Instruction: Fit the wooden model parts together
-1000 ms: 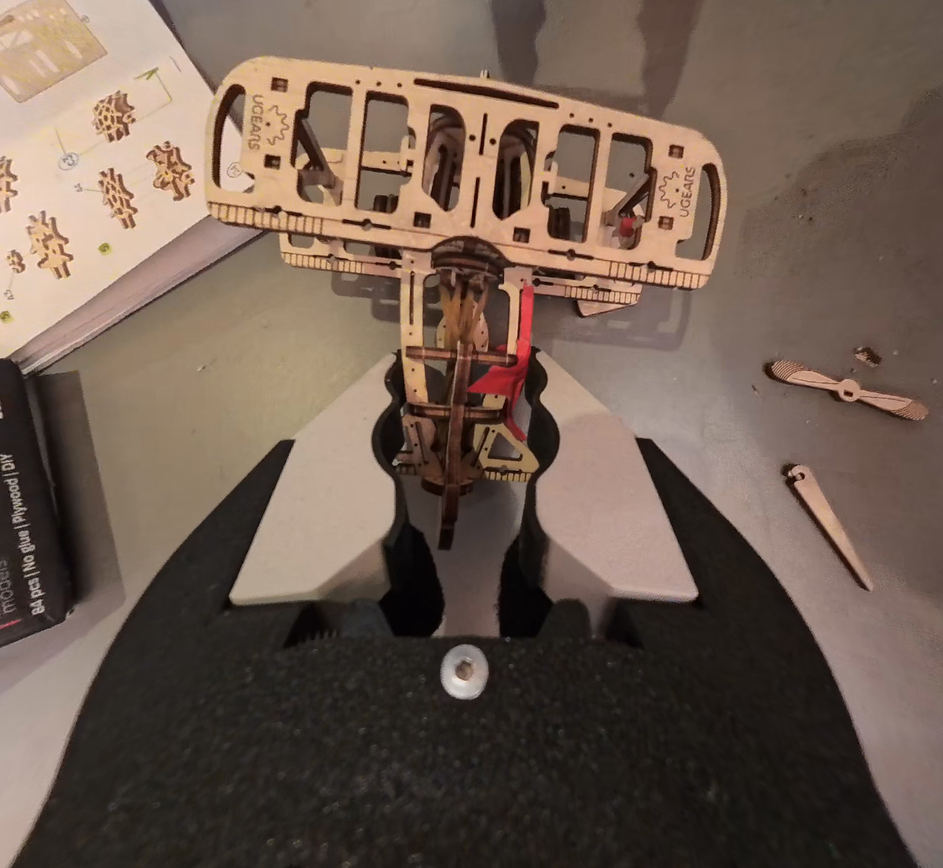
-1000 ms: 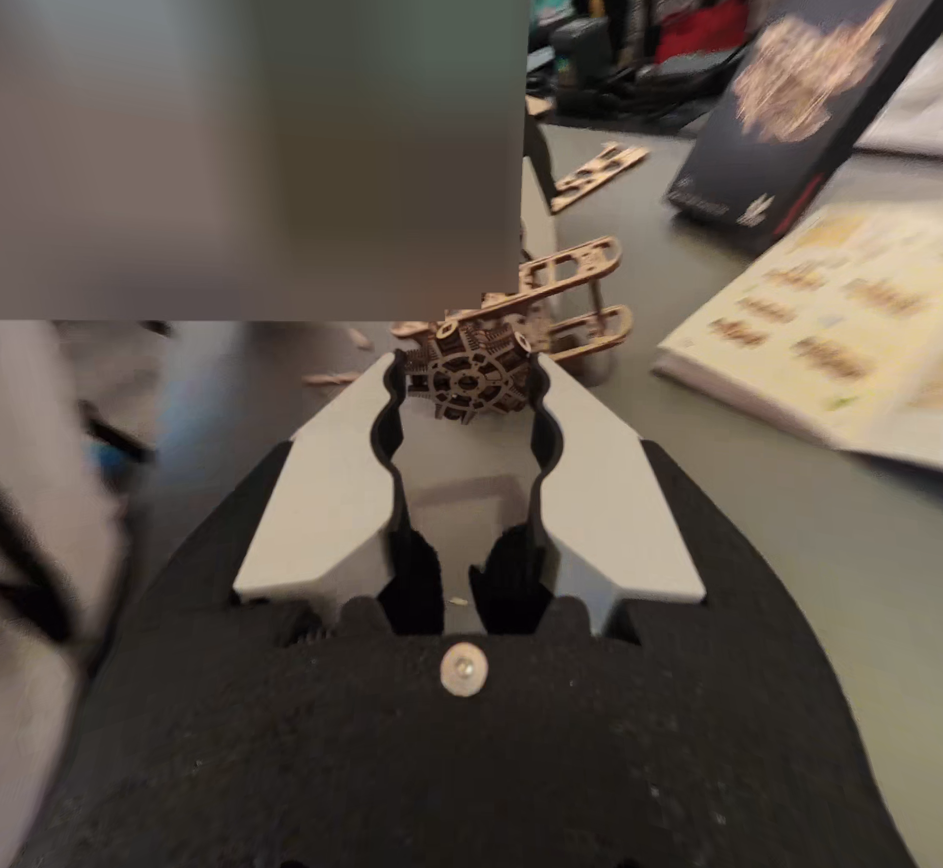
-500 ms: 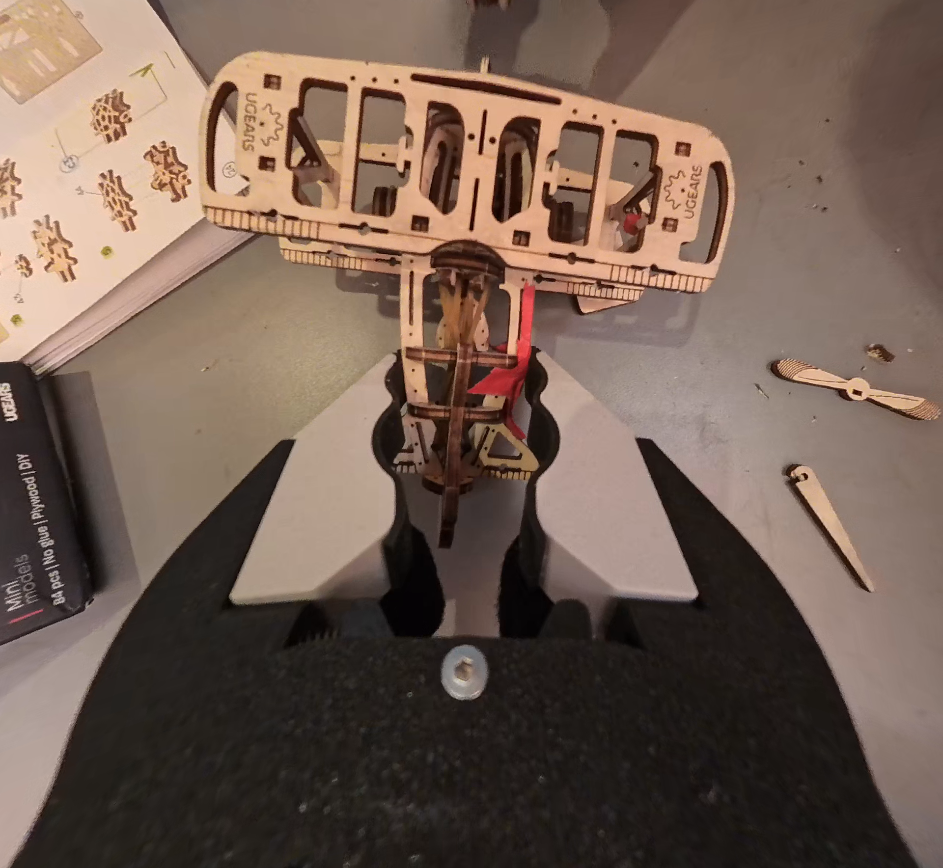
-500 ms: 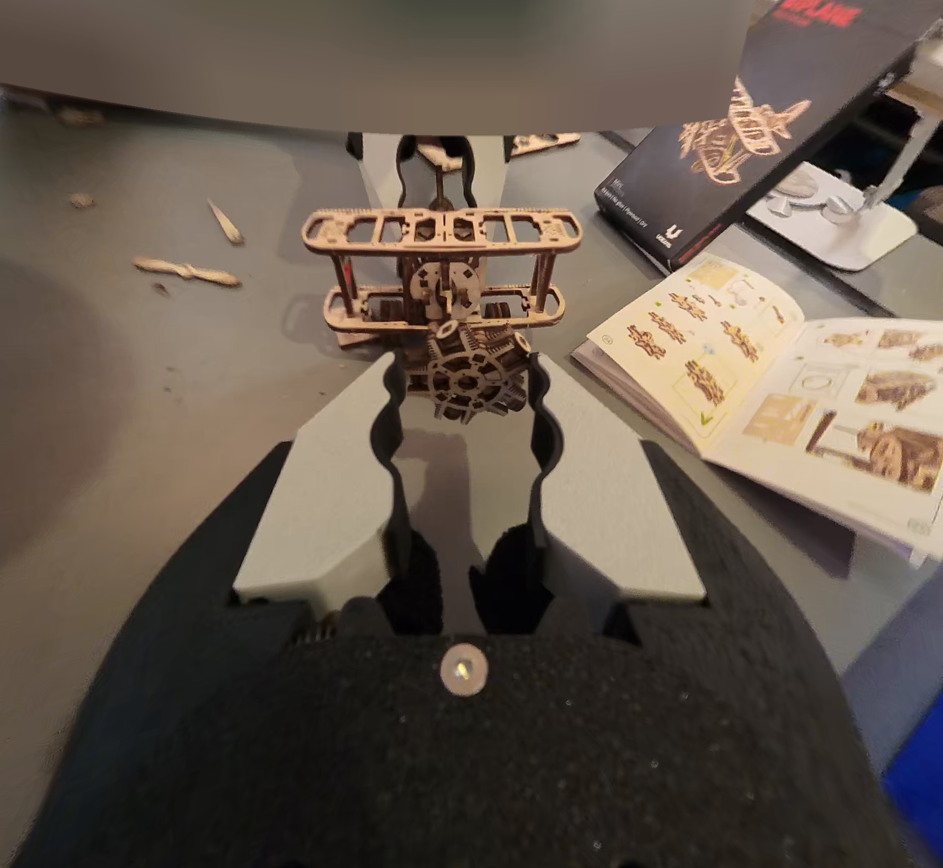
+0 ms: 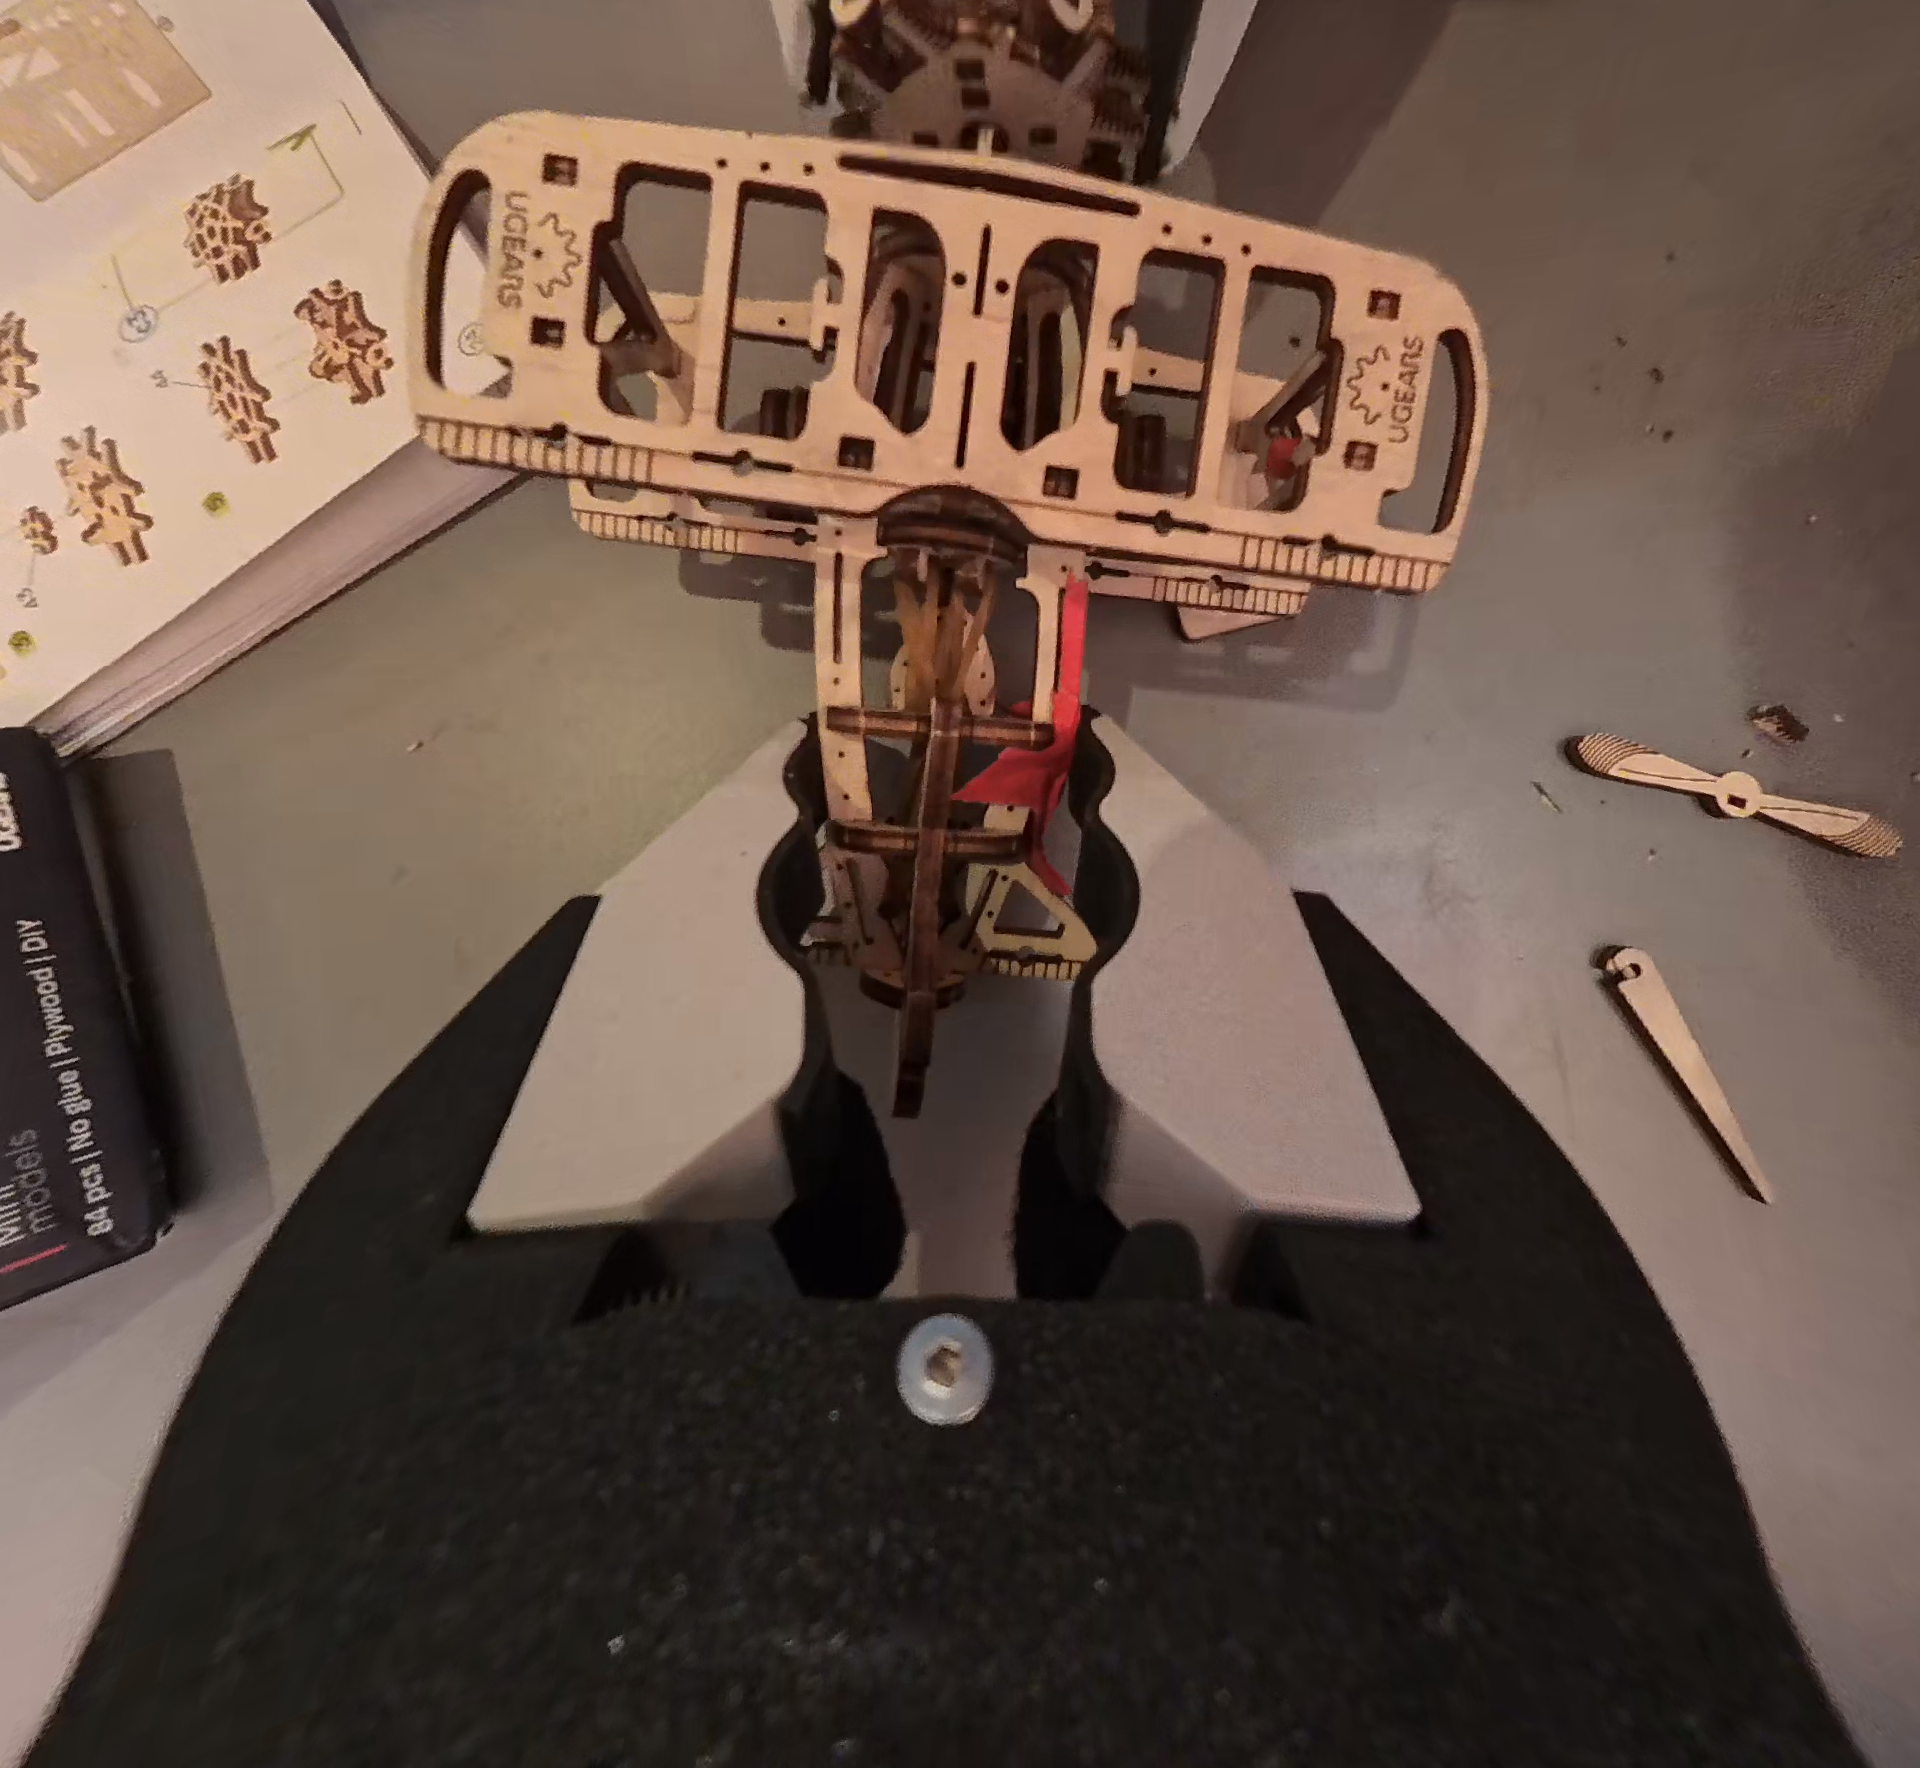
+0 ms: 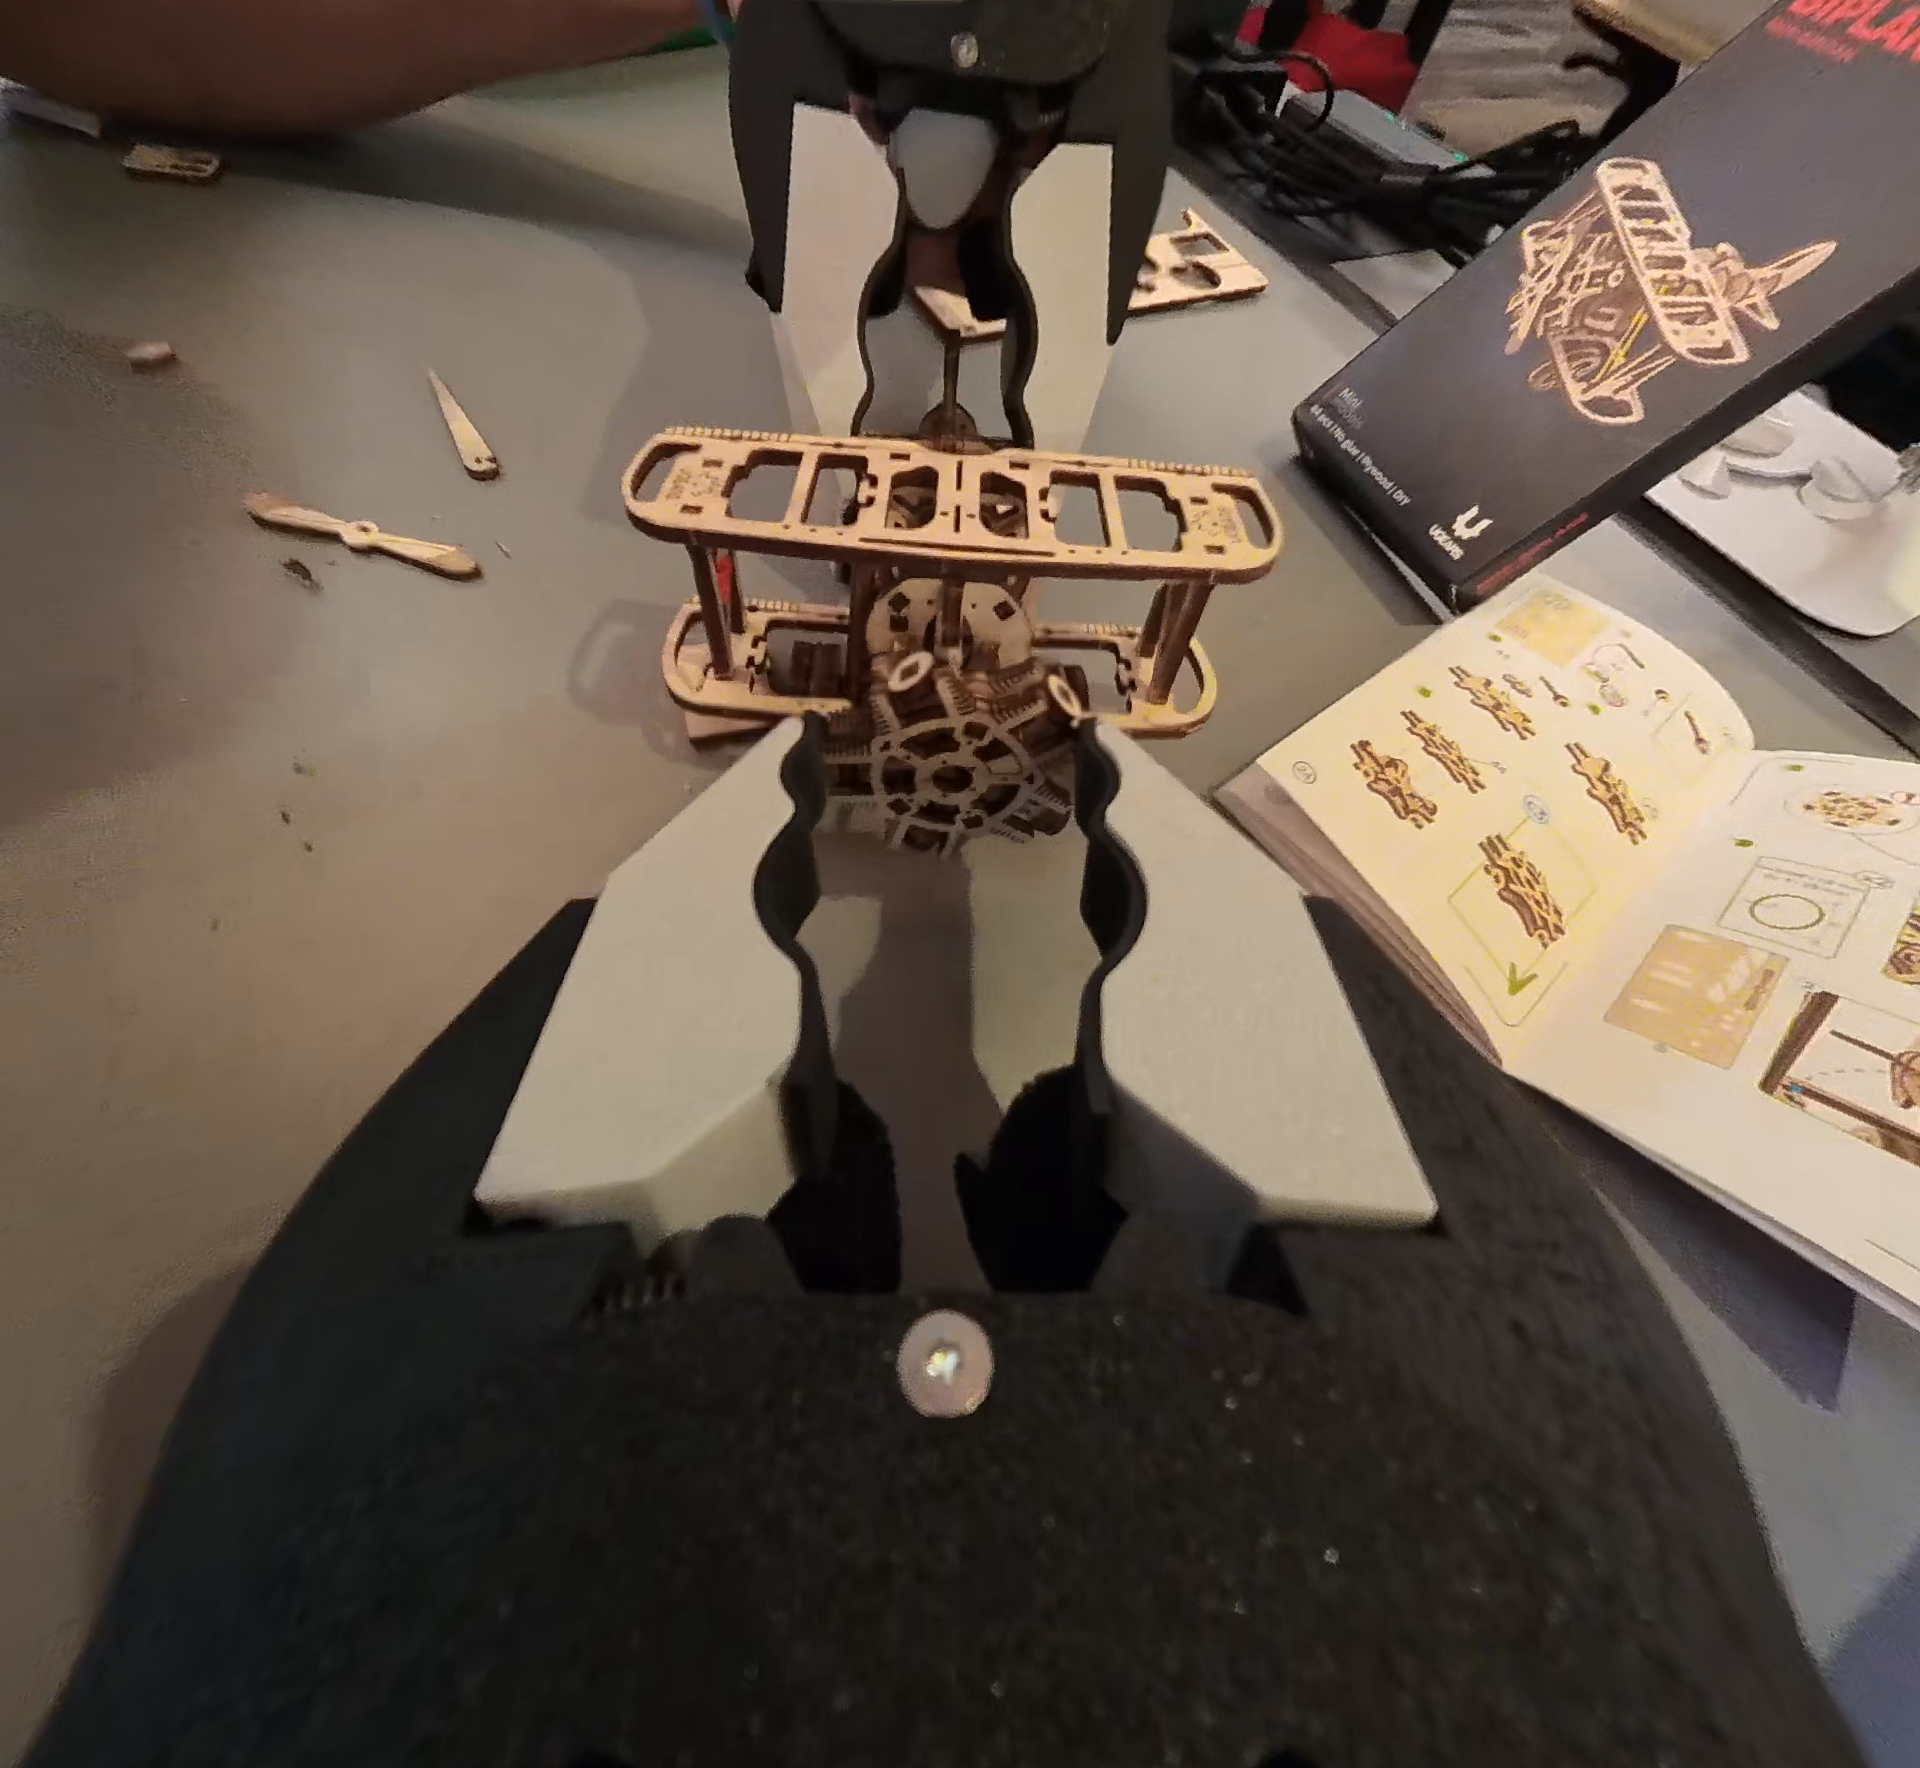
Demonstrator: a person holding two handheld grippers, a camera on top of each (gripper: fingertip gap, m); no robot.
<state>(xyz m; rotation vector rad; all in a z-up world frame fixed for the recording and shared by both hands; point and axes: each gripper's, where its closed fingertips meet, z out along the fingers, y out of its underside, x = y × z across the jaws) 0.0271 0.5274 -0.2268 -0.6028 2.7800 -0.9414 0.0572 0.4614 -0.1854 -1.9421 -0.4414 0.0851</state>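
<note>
The left tongs (image 5: 940,871) are pinching the tail end of the wooden biplane (image 5: 940,347), their wavy black pads (image 5: 779,877) closed on the thin lattice of the rear body, where a small red piece (image 5: 1023,778) also sits. The plane itself stands low over the grey worktop (image 5: 520,783) between the two tools; I cannot tell if its lower wing touches the surface. Opposite, the right tongs (image 6: 945,788) are pinching the round engine part (image 6: 951,773), a star-shaped block of stacked plywood, and they hold it just at the nose of the plane, touching or nearly touching. I judge all these pieces to be very light and stiff but fragile: the wings are thin cut frames with many openings and would crack under a side load. So the safe places to hold are the compact engine block and the ribbed body, not the wings or struts, and the push should go straight along the axis. Farther off on the worktop lie a loose propeller (image 5: 1735,796) and a pointed wooden stick (image 5: 1683,1069), and beyond them an open instruction booklet (image 6: 1621,897) and a dark box (image 6: 1621,316)
</note>
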